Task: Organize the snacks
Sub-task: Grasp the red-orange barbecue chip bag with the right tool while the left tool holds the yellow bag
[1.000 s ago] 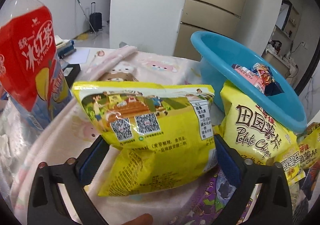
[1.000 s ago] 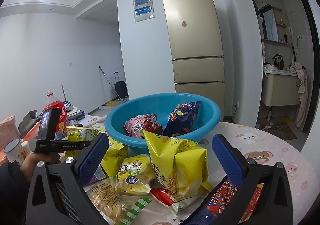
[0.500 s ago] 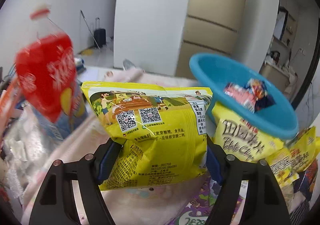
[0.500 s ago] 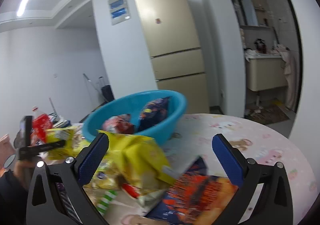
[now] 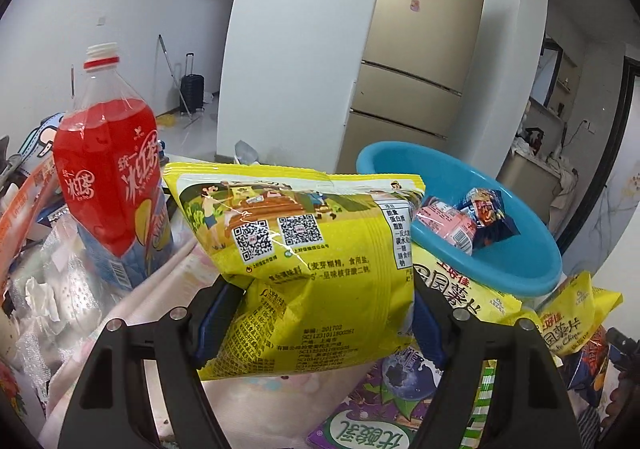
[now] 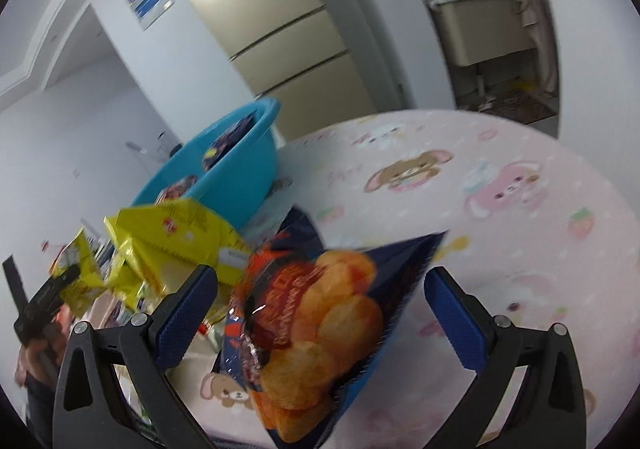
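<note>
A crinkled yellow foil snack bag [image 5: 304,261] is lifted above the table, pinched at its lower half between the left gripper [image 5: 324,313]'s blue pads. To its right sits a round blue plastic basin [image 5: 472,209] holding small packets. Left stands a red iced-tea bottle [image 5: 108,177]. The right gripper [image 6: 320,313], jaws spread wide, straddles a dark blue chip bag [image 6: 316,325] lying on the pink cartoon tablecloth [image 6: 500,185].

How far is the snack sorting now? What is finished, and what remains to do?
Done: two packets, pink and dark, lie in the blue basin. In hand: the left gripper is shut on a yellow bag, lifted. The right gripper is open around a navy chip bag on the table. Left: several yellow bags beside the basin.
</note>
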{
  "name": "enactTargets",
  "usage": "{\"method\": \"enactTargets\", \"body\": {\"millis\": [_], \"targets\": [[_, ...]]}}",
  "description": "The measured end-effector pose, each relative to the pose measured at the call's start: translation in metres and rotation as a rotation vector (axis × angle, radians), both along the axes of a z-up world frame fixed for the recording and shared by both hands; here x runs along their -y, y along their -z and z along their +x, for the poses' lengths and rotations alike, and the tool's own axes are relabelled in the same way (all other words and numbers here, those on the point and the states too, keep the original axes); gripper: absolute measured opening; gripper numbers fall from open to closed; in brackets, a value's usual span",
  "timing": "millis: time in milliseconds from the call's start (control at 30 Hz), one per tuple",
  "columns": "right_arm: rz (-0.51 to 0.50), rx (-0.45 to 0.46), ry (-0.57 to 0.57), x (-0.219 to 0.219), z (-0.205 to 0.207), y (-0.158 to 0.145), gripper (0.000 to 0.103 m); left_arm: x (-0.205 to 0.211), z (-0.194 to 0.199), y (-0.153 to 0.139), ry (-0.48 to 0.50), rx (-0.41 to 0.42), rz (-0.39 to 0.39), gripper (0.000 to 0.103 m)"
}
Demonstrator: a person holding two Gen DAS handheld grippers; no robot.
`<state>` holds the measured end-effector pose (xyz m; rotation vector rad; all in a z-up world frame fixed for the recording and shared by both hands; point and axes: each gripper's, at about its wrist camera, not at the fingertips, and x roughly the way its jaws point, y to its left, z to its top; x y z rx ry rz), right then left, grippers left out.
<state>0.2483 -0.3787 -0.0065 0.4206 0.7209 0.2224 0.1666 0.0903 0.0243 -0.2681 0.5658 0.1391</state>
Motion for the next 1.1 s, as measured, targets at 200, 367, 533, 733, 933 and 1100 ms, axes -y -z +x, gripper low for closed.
{"method": "enactTargets", "body": {"millis": [200,367,533,733,933,1100], "targets": [[-0.037,-0.076,-0.069,-0.015,0.012,0.015,0.103,-0.005,-0.006,-0.004,0.015,0.017,-0.037,0.078],[0.008,-0.089,-0.072,-0.009,0.014,0.021,0.084,-0.007,-0.013,-0.008,0.022,0.032,-0.044,0.078],[0.013,-0.049,-0.07,-0.01,0.007,0.016,0.073,-0.008,-0.018,-0.011,0.024,0.044,-0.041,0.078],[-0.016,0.032,-0.019,-0.007,-0.003,0.0,0.072,-0.002,-0.022,-0.018,0.032,0.064,-0.031,0.078],[-0.081,0.152,0.065,-0.003,-0.019,-0.021,0.072,-0.001,-0.026,-0.022,0.037,0.083,-0.025,0.078],[-0.194,0.325,0.1,-0.018,-0.044,-0.048,0.072,0.003,-0.031,-0.027,0.045,0.099,-0.014,0.078]]}}
